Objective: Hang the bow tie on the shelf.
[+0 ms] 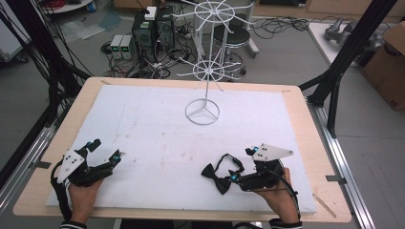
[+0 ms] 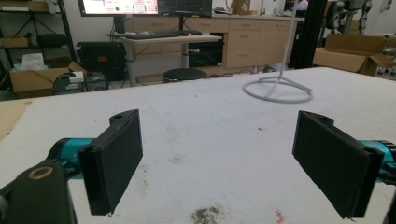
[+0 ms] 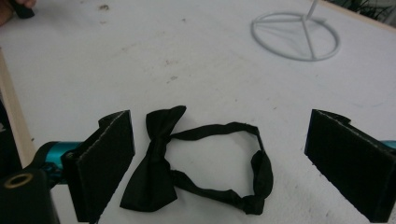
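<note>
A black bow tie (image 1: 213, 175) with its strap looped lies flat on the white foam board (image 1: 153, 124), near the front right. My right gripper (image 1: 242, 165) is just right of it, open. In the right gripper view the bow tie (image 3: 156, 161) and its strap loop lie on the board between the wide-apart jaws of that gripper (image 3: 219, 163), touching neither pad. My left gripper (image 1: 106, 149) rests at the front left, open; its own view shows the left gripper (image 2: 233, 158) with bare board between the pads. A white wire rack (image 1: 208, 71) stands at the back centre.
The rack's ring base (image 1: 202, 112) sits on the board, and is seen as the ring base (image 2: 279, 89) and ring base (image 3: 295, 35) in the gripper views. The wooden table rim (image 1: 305, 124) frames the board. Black frame posts (image 1: 351, 45), computers (image 1: 153, 31) and cables stand beyond.
</note>
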Demonstrator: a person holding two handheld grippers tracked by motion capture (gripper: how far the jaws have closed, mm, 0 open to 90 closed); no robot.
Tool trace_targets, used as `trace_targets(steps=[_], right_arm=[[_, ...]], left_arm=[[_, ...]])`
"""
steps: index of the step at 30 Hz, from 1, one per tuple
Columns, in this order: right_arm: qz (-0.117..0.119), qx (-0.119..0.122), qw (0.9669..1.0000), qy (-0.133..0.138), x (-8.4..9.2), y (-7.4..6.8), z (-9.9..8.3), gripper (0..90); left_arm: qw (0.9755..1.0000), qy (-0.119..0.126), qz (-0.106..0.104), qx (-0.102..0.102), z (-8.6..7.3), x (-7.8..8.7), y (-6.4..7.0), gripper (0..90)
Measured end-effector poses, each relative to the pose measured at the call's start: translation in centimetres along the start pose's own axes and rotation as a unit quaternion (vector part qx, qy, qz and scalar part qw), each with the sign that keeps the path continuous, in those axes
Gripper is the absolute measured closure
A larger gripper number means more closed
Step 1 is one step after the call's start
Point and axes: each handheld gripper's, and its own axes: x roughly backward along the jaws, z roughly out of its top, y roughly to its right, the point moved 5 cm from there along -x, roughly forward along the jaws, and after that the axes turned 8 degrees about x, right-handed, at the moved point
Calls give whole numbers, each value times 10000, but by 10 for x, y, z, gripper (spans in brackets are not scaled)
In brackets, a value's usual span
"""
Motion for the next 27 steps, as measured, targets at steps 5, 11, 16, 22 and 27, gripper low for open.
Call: trace_targets(steps=[5, 11, 16, 22, 27], right_arm=[[357, 88, 9992, -173, -5, -7, -3, 164], [631, 72, 9971, -430, -13, -12, -8, 211], [863, 174, 9943, -602, -17, -17, -10, 246], [946, 83, 9931, -690, -21, -18, -11, 279], [1045, 14, 9909, -851, -22, -20, -14, 322]], left_arm=[[10000, 3, 0, 1, 0, 0, 0, 165], [10000, 3, 0, 1, 0, 0, 0, 165], [10000, 3, 2, 1, 0, 0, 0, 166], [10000, -1, -4, 3, 0, 0, 0, 166], [10000, 0, -4, 6, 0, 0, 0, 166]])
